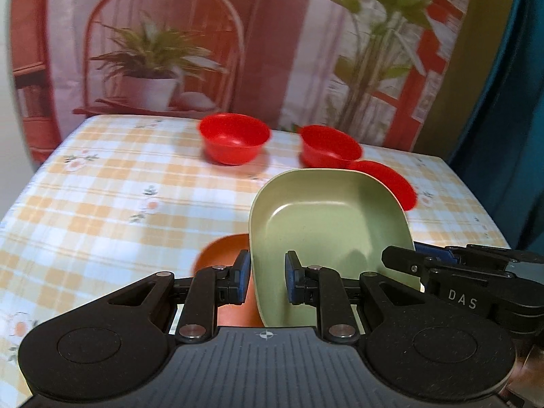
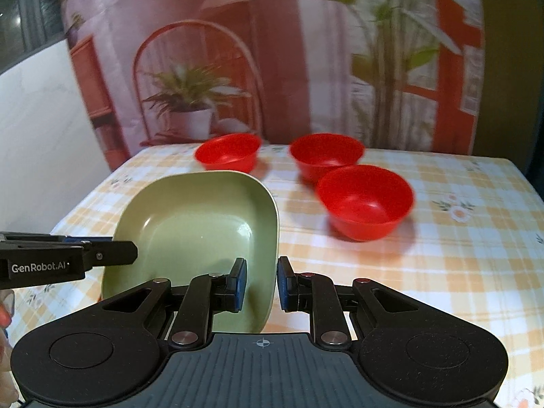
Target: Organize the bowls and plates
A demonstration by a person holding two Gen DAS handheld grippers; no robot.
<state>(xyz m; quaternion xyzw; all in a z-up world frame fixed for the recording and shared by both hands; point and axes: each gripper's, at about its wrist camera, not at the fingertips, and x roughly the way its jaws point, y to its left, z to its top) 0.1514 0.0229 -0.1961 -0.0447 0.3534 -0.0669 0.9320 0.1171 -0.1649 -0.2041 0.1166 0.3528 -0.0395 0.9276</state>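
Under green plate (image 1: 326,224), L view only: orange plate (image 1: 221,255).

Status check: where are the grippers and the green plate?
Left gripper and right gripper both straddle green plate edges, jaws not visibly clamped. Orange dish under plate. Three red bowls beyond, clear.

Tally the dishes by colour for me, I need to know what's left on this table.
Red bowls: 3, at and
Green plate: 1, tilted, with fingers of both grippers at its rim
Orange dish: 1, mostly hidden under the green plate, kind unclear
Total: 5
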